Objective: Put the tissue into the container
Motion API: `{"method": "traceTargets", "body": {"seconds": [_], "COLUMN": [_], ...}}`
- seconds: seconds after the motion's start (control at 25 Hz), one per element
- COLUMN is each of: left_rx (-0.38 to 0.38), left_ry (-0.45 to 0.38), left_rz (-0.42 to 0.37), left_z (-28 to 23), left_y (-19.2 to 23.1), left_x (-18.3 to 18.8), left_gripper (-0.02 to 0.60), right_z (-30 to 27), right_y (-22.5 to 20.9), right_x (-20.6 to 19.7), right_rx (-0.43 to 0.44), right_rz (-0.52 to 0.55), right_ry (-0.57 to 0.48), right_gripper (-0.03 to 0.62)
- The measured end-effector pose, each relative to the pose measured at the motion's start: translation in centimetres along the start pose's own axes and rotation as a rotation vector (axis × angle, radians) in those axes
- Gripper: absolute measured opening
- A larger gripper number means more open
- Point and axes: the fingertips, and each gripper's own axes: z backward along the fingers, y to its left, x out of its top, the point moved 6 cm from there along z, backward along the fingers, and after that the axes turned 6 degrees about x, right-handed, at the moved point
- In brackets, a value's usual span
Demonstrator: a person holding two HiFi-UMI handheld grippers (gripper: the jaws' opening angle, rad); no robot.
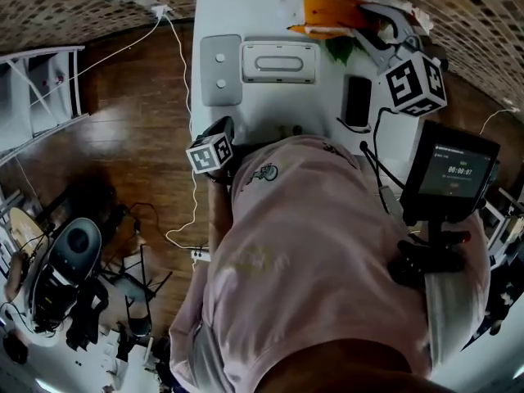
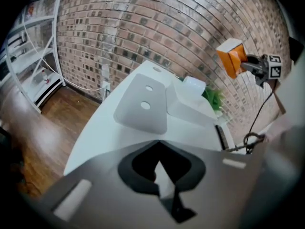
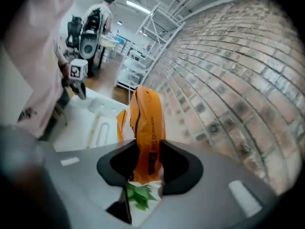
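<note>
An orange tissue pack (image 1: pixel 326 13) hangs above the far end of the white table (image 1: pixel 270 109), and my right gripper (image 1: pixel 364 13) is shut on it. In the right gripper view the pack (image 3: pixel 147 123) stands upright, pinched between the two black fingers (image 3: pixel 174 163). The white container (image 1: pixel 278 61) lies on the table near its middle, below and to the left of the pack. My left gripper (image 1: pixel 214 150) hovers at the table's near left edge. Its jaws (image 2: pixel 159 173) are together with nothing in them. From there the pack (image 2: pixel 231 58) shows raised at the upper right.
A grey lid-like slab (image 1: pixel 221 70) with two holes lies left of the container. A black phone (image 1: pixel 357 101) lies to its right, beside cables (image 1: pixel 372 166). A green plant (image 1: pixel 342 49) sits under the pack. A brick wall (image 2: pixel 143 27) backs the table. Shelving (image 1: pixel 45 88) stands on the wood floor at left.
</note>
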Motion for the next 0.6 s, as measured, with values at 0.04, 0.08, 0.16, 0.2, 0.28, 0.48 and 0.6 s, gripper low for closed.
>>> {"method": "traceTargets", "body": {"seconds": [0.04,0.08,0.16,0.2,0.28,0.48,0.6], "left_rx": [0.002,0.005,0.013,0.017,0.022,0.066,0.094], "left_ry": [-0.005,-0.010,-0.019,-0.022,-0.020,-0.014,-0.023], "left_rz": [0.009,0.020,0.047,0.064,0.105,0.169,0.175], "left_z": [0.2,0.5,1.4,2.0,3.0,5.5,5.2], "left_y": [0.1,0.1,0.2,0.3,0.7,2.6,3.7], "left_x": [0.0,-0.1,-0.6,-0.8,-1.4,-1.9,-1.7], "left_gripper": [0.005,0.005,0.005,0.005,0.005,0.005,0.005], "right_z": [-0.2,-0.4,-0.6,-0.8,-2.3,-12.3,-17.9], "right_y": [1.5,2.9,5.5,6.6,8.4,11.3,13.6], "right_x": [1.0,1.8,2.9,3.2,3.4,1.9,-0.2], "right_rx": [0.080,0.161,0.305,0.366,0.469,0.520,0.537], "right_rz": [-0.039,-0.080,-0.146,-0.168,-0.206,-0.068,0.035], "right_ry": [-0.036,-0.069,-0.112,-0.123,-0.127,0.110,0.206], "right_gripper": [0.132,0.133,0.133,0.133,0.133,0.133,0.138]}}
